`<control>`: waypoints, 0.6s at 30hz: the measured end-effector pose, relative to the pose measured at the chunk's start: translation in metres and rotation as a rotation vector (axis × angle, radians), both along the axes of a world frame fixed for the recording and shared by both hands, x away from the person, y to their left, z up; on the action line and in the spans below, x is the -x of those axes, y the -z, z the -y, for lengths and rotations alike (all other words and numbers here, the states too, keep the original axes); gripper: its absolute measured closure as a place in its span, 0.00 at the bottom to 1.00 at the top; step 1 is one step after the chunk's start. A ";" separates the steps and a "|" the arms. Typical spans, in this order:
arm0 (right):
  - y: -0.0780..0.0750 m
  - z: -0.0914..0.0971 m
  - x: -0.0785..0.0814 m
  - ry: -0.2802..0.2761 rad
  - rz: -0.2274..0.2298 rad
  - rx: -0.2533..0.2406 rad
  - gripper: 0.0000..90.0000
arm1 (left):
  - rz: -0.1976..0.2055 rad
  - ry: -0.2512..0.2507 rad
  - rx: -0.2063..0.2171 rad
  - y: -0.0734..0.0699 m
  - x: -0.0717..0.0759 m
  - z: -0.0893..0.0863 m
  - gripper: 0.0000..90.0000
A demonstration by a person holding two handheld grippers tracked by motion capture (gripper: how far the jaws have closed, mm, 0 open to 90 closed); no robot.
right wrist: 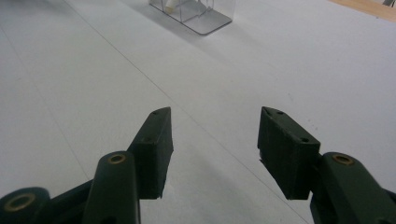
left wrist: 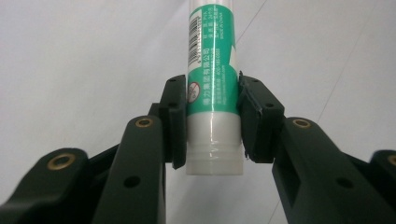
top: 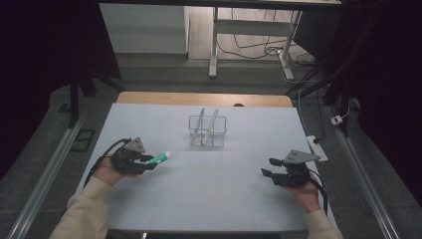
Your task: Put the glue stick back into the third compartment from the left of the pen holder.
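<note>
White worktop [top: 209, 189], dim room beyond. At far centre we note a clear compartmented holder [top: 208, 131] with two pale sticks [top: 206, 126] leaning upright inside. Near left, our left gripper [top: 149, 162] has its fingers [left wrist: 173, 122] clamped on a green-and-white glue stick [left wrist: 212, 84], held just above the surface. Near right, our right gripper [top: 268, 167] has its fingers [right wrist: 156, 140] apart, with no object between them.

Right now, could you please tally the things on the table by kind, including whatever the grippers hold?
Glue stick, green and white, clamped in the left gripper: 1
Clear divided holder: 1
Pale sticks standing in the holder: 2
Total: 4
The right gripper is open and holds nothing.
</note>
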State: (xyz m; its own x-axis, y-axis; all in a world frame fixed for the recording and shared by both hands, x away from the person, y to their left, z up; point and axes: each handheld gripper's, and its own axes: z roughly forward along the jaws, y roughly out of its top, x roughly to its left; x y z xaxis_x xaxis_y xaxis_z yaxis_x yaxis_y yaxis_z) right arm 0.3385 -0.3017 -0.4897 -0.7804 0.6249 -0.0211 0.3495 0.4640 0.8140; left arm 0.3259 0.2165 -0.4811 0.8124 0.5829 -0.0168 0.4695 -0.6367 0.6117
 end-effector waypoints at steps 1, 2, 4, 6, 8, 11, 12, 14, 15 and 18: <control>0.000 0.000 0.000 0.002 0.003 0.000 0.49 | 0.004 0.007 0.000 -0.001 0.000 0.003 0.72; -0.001 0.000 0.000 0.004 0.005 0.003 0.49 | 0.010 0.012 0.000 -0.002 0.000 0.005 0.72; -0.001 0.001 0.000 0.006 0.009 -0.002 0.49 | 0.018 0.015 0.006 -0.003 -0.001 0.010 0.72; -0.001 0.001 0.000 0.007 0.010 -0.001 0.49 | 0.024 0.021 0.012 -0.004 -0.001 0.014 0.72; -0.001 0.001 0.000 0.007 0.010 0.001 0.49 | 0.029 0.024 0.019 -0.005 -0.002 0.019 0.72; -0.001 0.000 0.000 0.008 0.010 0.002 0.49 | 0.037 0.041 0.025 -0.006 -0.002 0.027 0.72; -0.001 0.001 0.000 0.008 0.015 0.002 0.49 | 0.039 0.047 0.026 -0.006 -0.002 0.030 0.72; -0.002 0.001 0.001 0.012 0.017 -0.001 0.49 | 0.044 0.055 0.031 -0.006 -0.002 0.035 0.72; -0.002 0.001 0.001 0.012 0.017 -0.007 0.49 | 0.046 0.061 0.032 -0.006 -0.003 0.038 0.72; -0.002 0.002 0.001 0.013 0.018 -0.003 0.49 | 0.050 0.071 0.038 -0.008 -0.004 0.046 0.72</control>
State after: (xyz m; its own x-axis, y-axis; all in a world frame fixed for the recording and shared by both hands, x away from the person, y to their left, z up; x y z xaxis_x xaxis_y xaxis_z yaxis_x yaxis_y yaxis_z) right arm 0.3379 -0.3036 -0.4875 -0.7717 0.6351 -0.0330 0.3410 0.4571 0.8214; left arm 0.3299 0.1707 -0.4733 0.8521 0.5234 0.0038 0.3922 -0.6432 0.6576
